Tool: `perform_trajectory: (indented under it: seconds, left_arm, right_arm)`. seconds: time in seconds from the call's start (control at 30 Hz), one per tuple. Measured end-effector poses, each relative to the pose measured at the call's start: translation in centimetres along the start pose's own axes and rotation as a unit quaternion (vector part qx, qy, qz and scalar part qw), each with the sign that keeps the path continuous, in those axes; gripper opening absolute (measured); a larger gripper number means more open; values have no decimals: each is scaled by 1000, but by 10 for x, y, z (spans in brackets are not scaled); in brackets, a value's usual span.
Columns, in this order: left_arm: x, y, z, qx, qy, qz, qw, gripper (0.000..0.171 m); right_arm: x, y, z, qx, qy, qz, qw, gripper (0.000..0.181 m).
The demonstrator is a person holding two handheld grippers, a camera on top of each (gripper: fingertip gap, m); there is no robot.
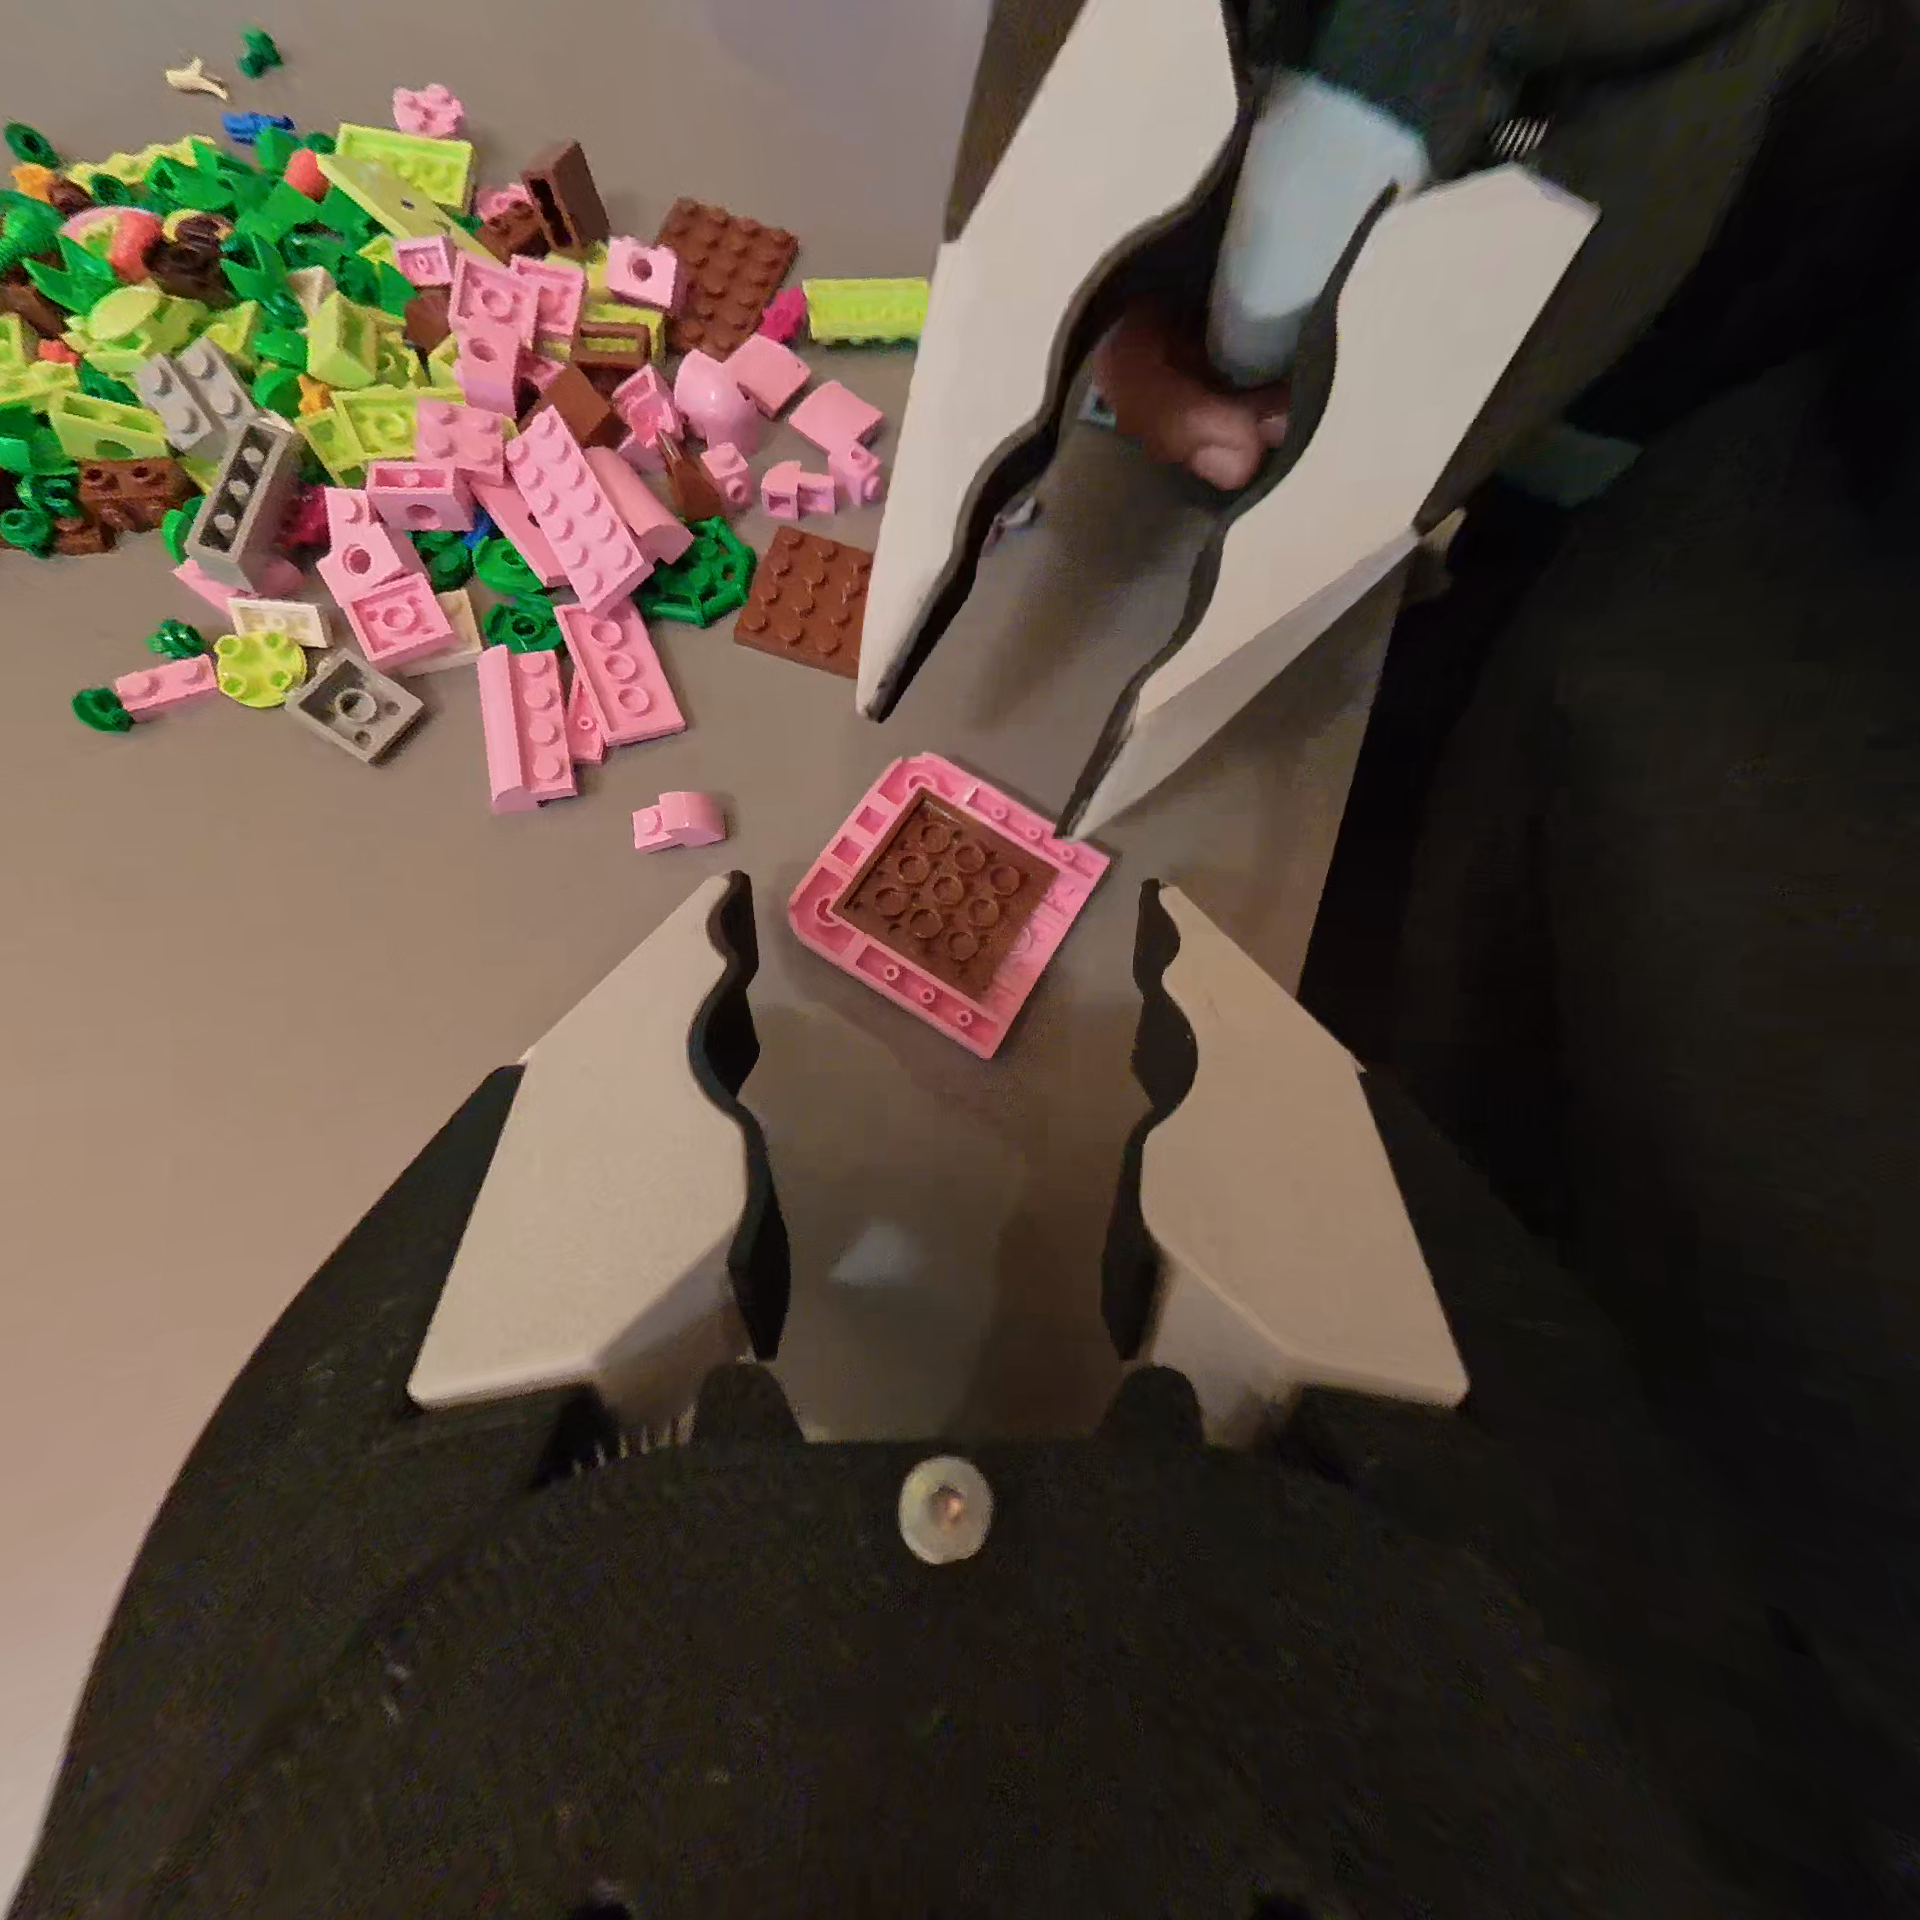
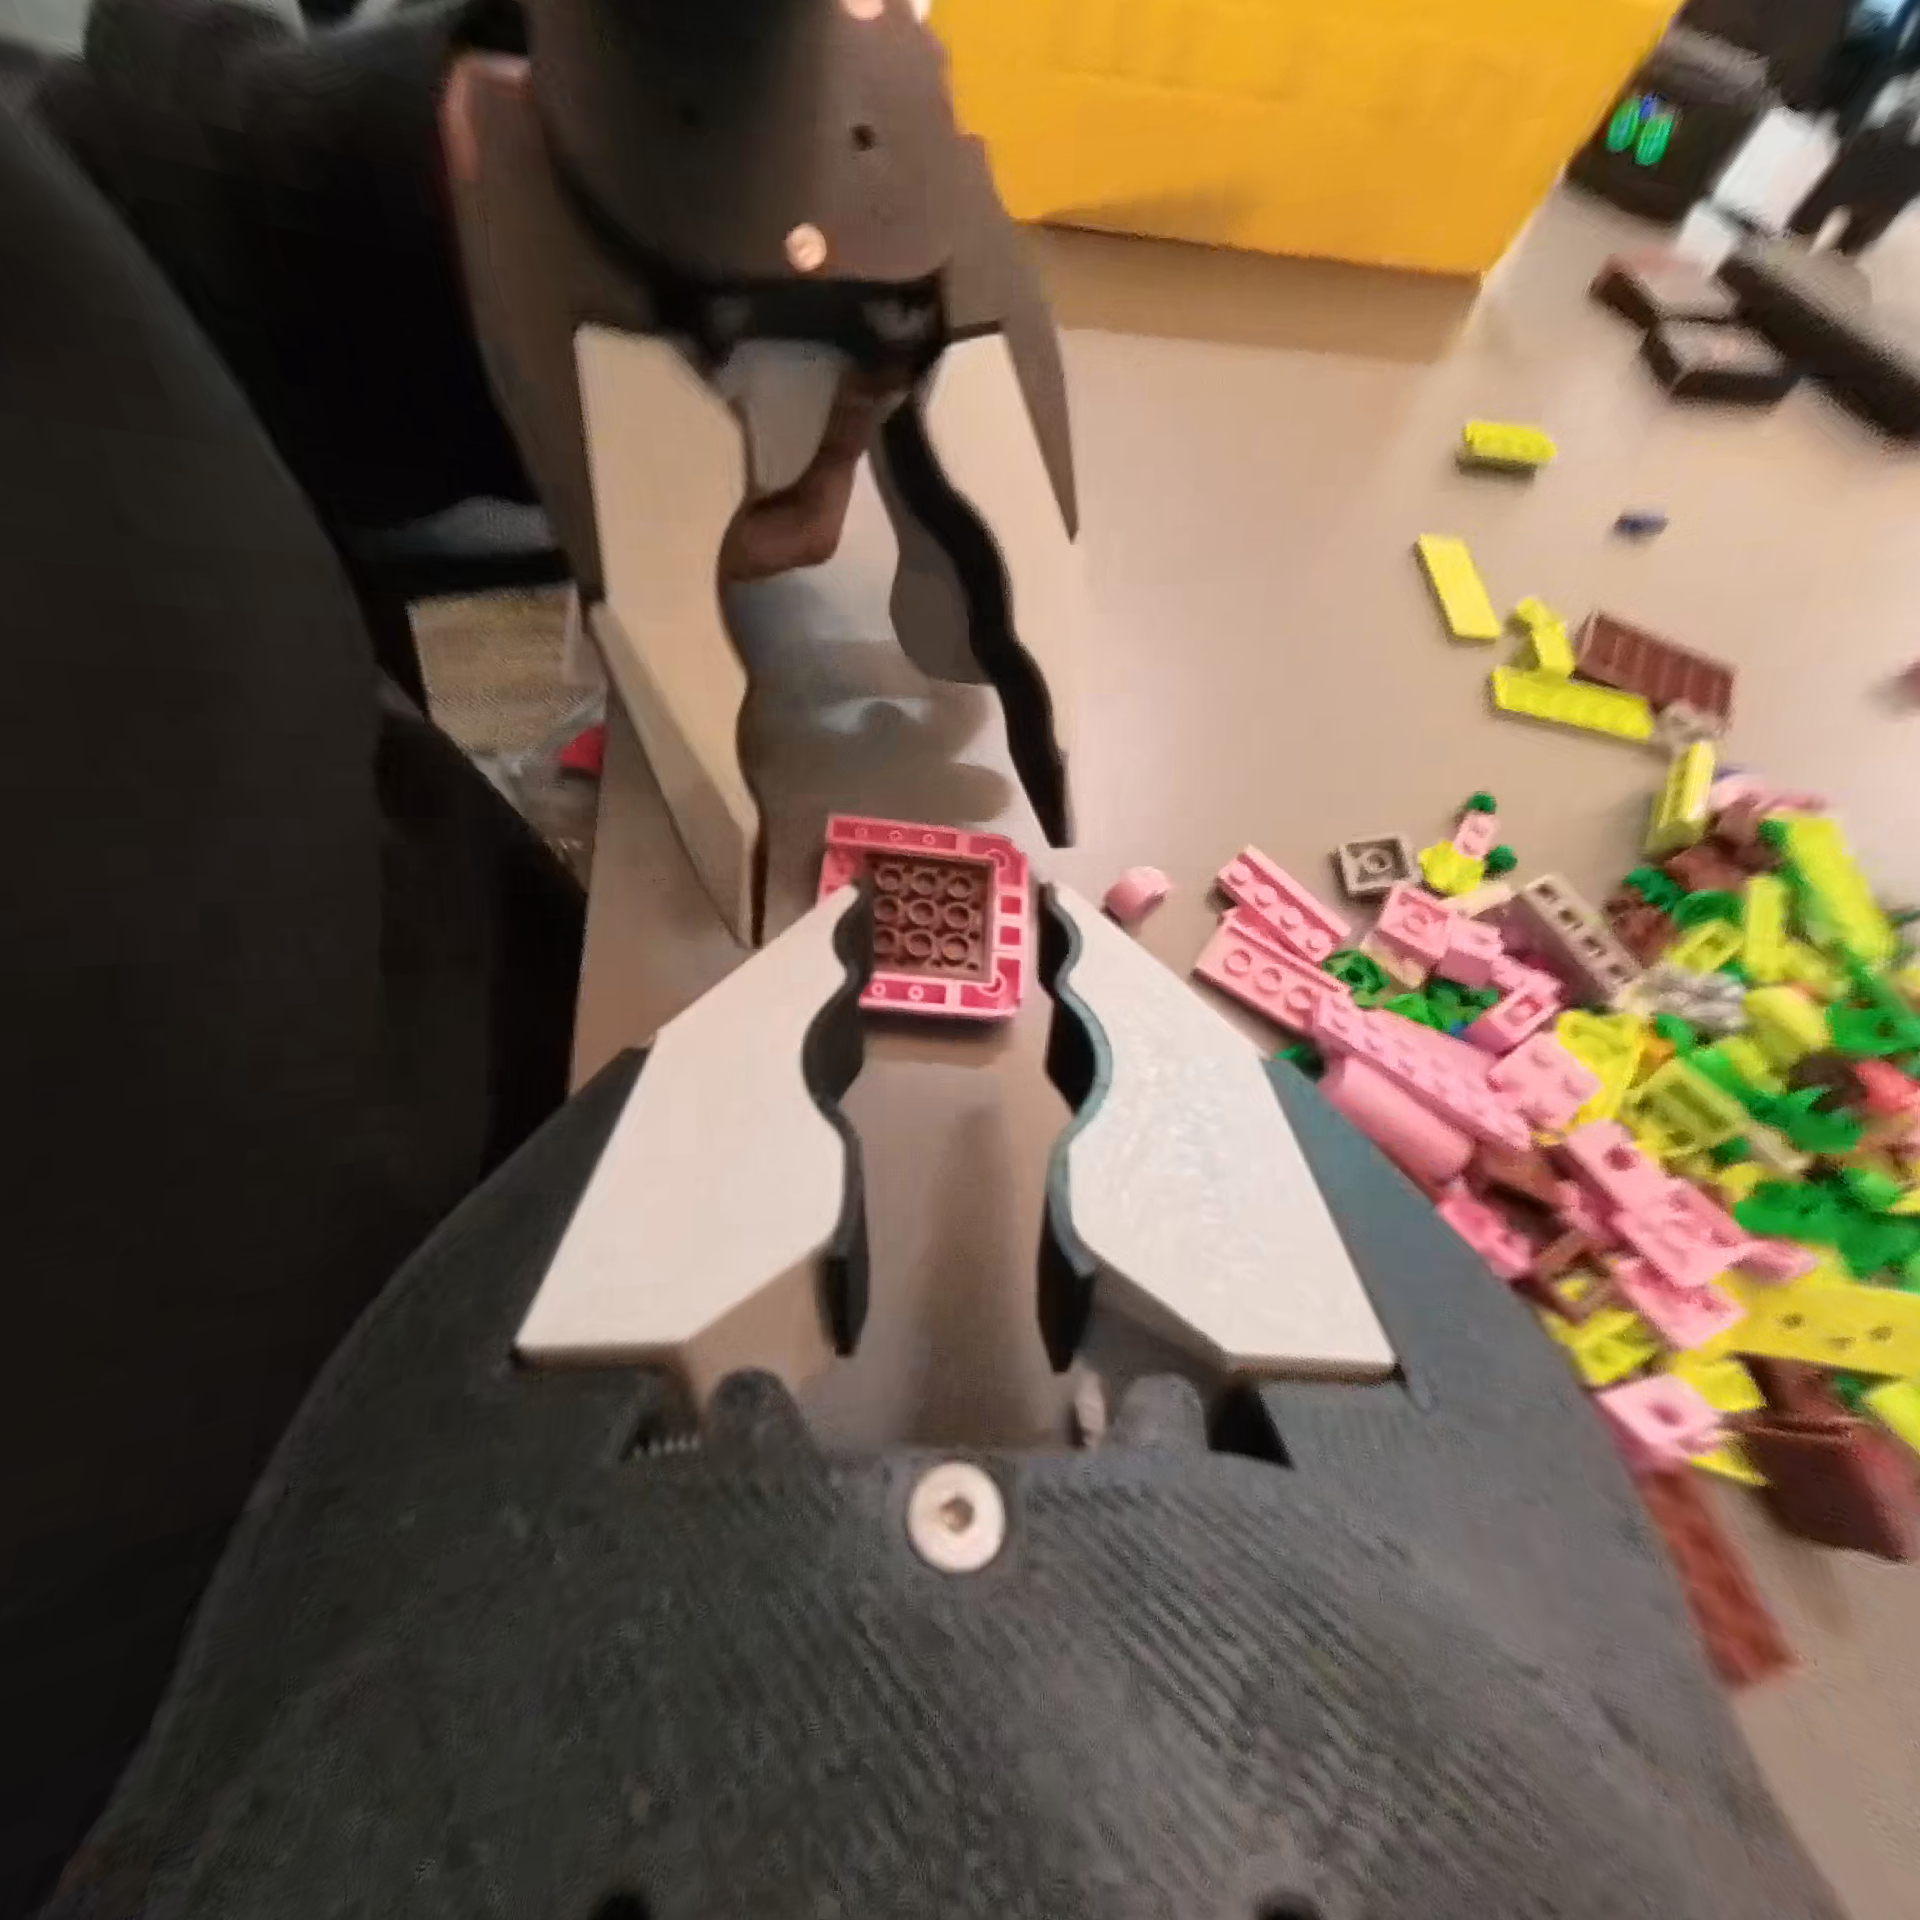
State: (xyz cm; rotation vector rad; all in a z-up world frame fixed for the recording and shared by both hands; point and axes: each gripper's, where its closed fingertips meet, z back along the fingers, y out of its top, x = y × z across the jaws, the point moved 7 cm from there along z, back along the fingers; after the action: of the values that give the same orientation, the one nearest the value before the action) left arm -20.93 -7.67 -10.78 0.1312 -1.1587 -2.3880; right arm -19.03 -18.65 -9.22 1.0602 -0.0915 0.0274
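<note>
We had both the left gripper [image 1: 940, 894] and right gripper [image 2: 951, 899] spread wide and empty around the pink frame [image 1: 951, 904], brown plate [image 1: 945, 891] already seated inside, brick pile [image 1: 416, 416] beside it.

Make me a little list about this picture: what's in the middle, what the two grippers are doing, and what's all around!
middle: pink square plate upside down on the grey table, a brown plate set in its underside
left gripper: open, holding nothing, just short of the pink plate
right gripper: open, holding nothing, one fingertip by the plate's corner
pile: loose pink, green, lime and brown bricks beside it
nearest loose bit: small pink curved piece
far away: big yellow thing
</note>
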Motion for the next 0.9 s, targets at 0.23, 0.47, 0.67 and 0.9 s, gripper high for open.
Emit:
perform_trajectory:
  seconds: [0.23, 0.47, 0.67, 0.9]
  left_arm:
    - [1, -4, -6, -34, 33, -41, 998, 55]
    - [4, -11, 0, -39, 38, -34, 998, 56]
    - [13, -18, 9, -38, 38, -43, 998, 42]
    - [13, -13, 15, 1, 39, -31, 999, 53]
  right_arm:
    - [-8, 3, -14, -26, 20, -67, 997, 27]
    - [-9, -6, -20, -78, 20, -29, 996, 24]
    - [-5, -7, -19, -94, 13, -13, 995, 23]
    - [0, -2, -10, -90, -12, -6, 996, 17]
